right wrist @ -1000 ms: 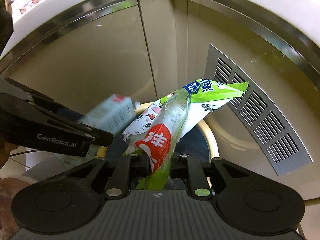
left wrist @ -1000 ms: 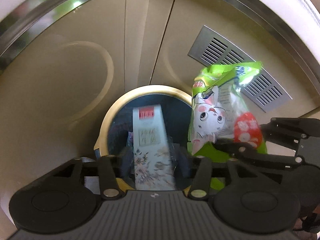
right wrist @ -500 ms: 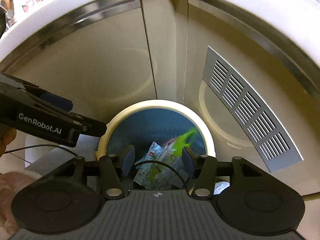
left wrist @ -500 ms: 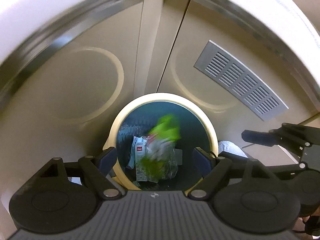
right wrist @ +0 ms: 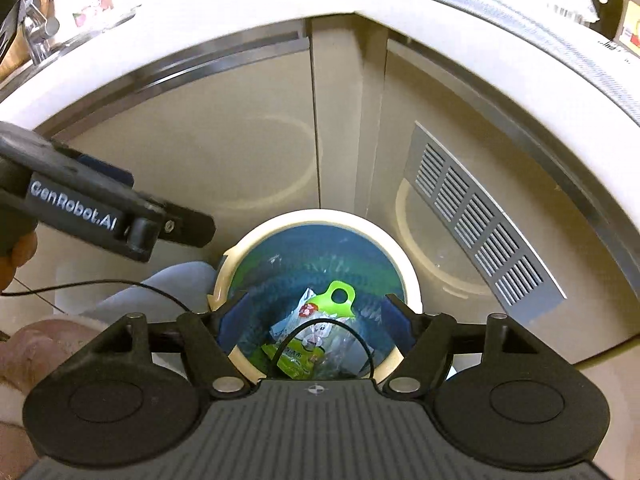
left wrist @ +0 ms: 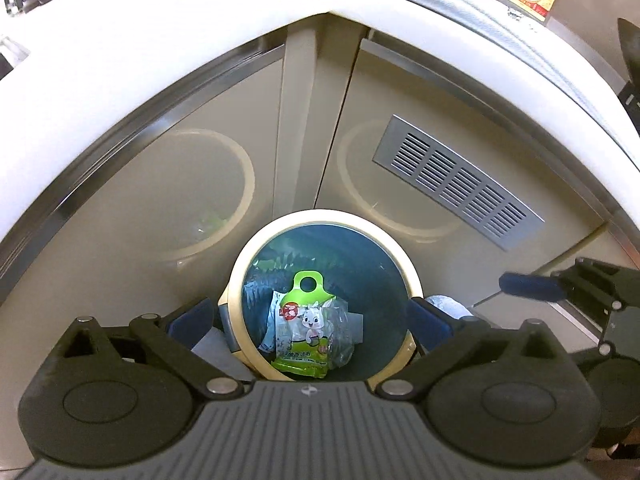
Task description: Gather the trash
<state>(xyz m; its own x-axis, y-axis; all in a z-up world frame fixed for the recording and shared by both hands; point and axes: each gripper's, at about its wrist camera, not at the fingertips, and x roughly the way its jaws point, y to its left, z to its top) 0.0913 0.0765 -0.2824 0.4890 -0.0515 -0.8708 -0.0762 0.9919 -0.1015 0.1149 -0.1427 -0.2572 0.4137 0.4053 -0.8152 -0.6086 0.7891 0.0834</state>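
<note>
A round trash bin with a cream rim point(left wrist: 416, 280) point(right wrist: 412, 280) and a dark blue liner stands on the floor in a cabinet corner. Inside lies a green snack bag with a cartoon animal point(left wrist: 306, 332) point(right wrist: 316, 334) on top of a pale carton point(left wrist: 276, 332) and clear wrappers. My left gripper point(left wrist: 310, 320) is open and empty above the bin. My right gripper point(right wrist: 314, 318) is open and empty above the bin too. The left gripper's body also shows in the right wrist view point(right wrist: 104, 212), and the right gripper's in the left wrist view point(left wrist: 576, 292).
Beige cabinet doors point(left wrist: 160, 184) meet at a corner behind the bin, with a metal vent grille point(left wrist: 456, 180) point(right wrist: 480, 216) on the right door. A white countertop edge point(left wrist: 140, 40) overhangs above. A black cable point(right wrist: 328, 328) loops in front of the right camera.
Both grippers opened and let go: the carton and the green snack bag dropped into the bin. Both grippers then rose away from it.
</note>
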